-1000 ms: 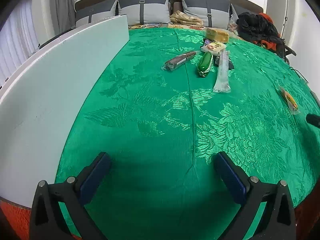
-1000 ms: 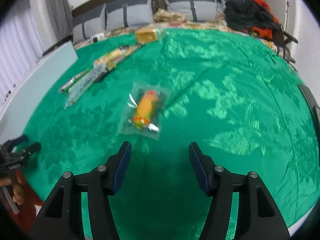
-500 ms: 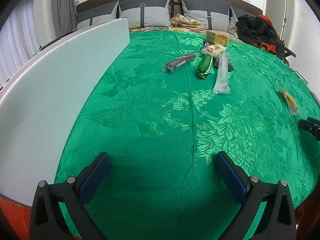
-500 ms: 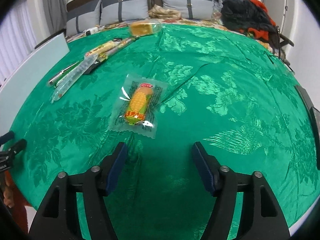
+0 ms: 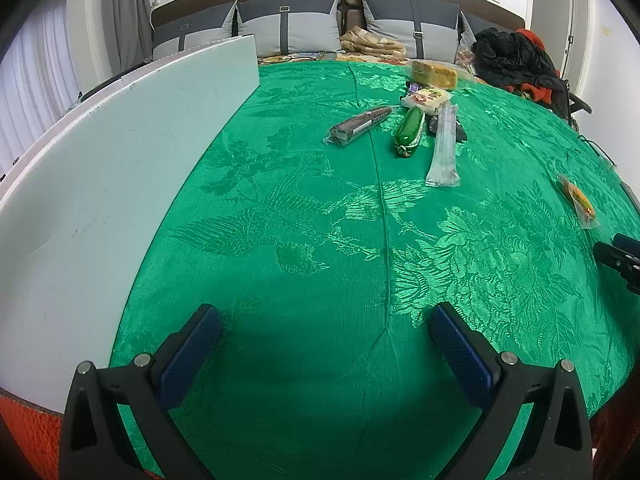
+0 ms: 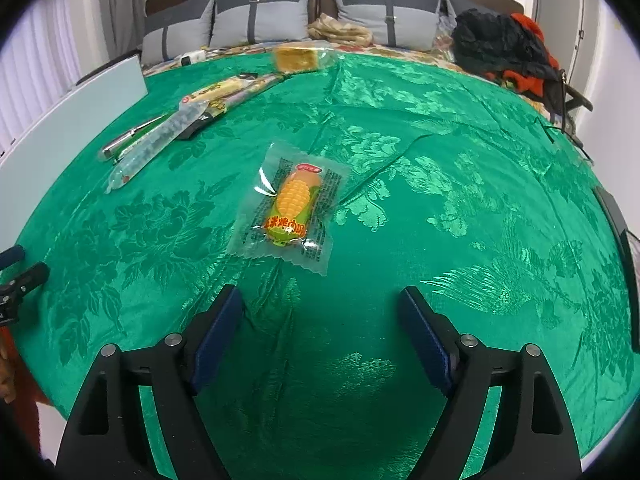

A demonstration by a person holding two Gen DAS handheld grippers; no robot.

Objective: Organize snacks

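A clear packet with a corn-shaped snack point(image 6: 294, 205) lies on the green cloth, just beyond my right gripper point(image 6: 322, 304). Its jaws are opening, wide apart, with nothing between them. The same corn packet point(image 5: 579, 200) shows small at the right in the left wrist view. My left gripper point(image 5: 324, 324) hangs open over bare cloth with nothing in it. Far across the table lie a dark bar point(image 5: 360, 124), a green tube snack point(image 5: 409, 127), a long clear packet point(image 5: 443, 146), a white packet point(image 5: 426, 98) and a wrapped cake point(image 5: 434, 73).
A white board point(image 5: 120, 168) stands along the table's left side. The green patterned tablecloth point(image 6: 460, 208) covers a round table. Cushions point(image 5: 288, 26) and a heap of black and orange clothing point(image 5: 516, 60) lie behind it. The other gripper's tip point(image 5: 618, 258) pokes in at the right edge.
My right gripper's jaws have spread wider and it has drawn closer to the corn packet, which now lies more centred ahead. The left gripper has stayed put.
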